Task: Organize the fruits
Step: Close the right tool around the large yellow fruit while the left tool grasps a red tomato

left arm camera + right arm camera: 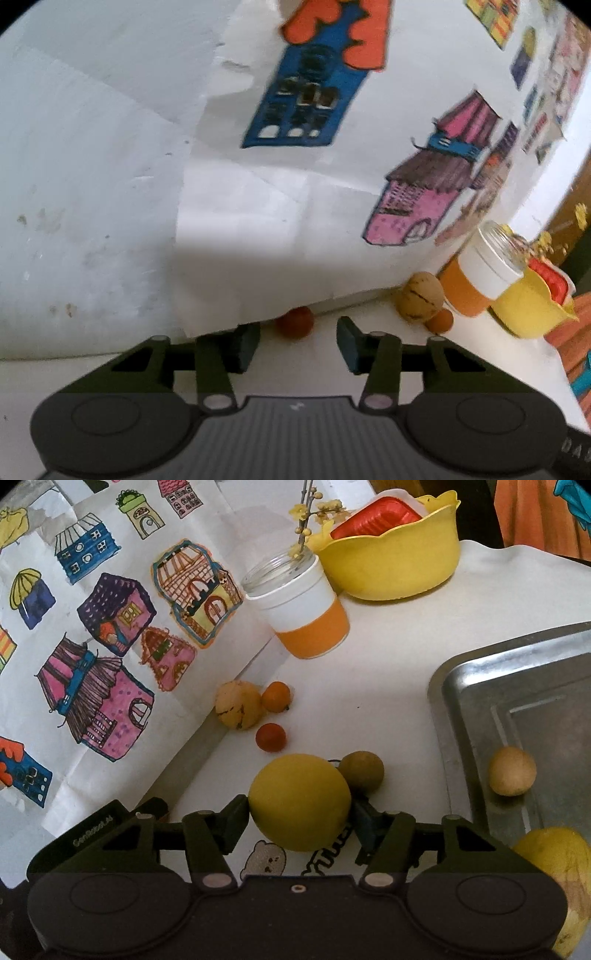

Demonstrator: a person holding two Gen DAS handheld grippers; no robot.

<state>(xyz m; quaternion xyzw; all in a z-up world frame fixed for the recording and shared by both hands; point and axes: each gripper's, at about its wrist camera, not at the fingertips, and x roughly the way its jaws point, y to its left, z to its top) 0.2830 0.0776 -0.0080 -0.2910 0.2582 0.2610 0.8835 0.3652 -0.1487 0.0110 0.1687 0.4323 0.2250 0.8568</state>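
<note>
My right gripper [300, 814] is shut on a large round yellow fruit [299, 801] above the white table. Just behind it sits an olive-brown fruit [362, 771]. Farther back lie a small red fruit [270, 737], a cracked pale yellow fruit [238, 704] and a small orange fruit [276, 696]. The metal tray [465, 686] at right holds a tan round fruit [512, 771] and a big yellow fruit [557, 853]. My left gripper [297, 349] is open and empty, a short way before the red fruit [295, 322]. The cracked fruit [419, 302] and orange fruit [439, 320] lie to its right.
A wall with coloured house drawings [110, 635] borders the table on the left. An orange-and-white cup [303, 609] holding a jar with a flower twig stands behind the fruits. Beside it is a yellow bowl [391, 561] with a red container inside.
</note>
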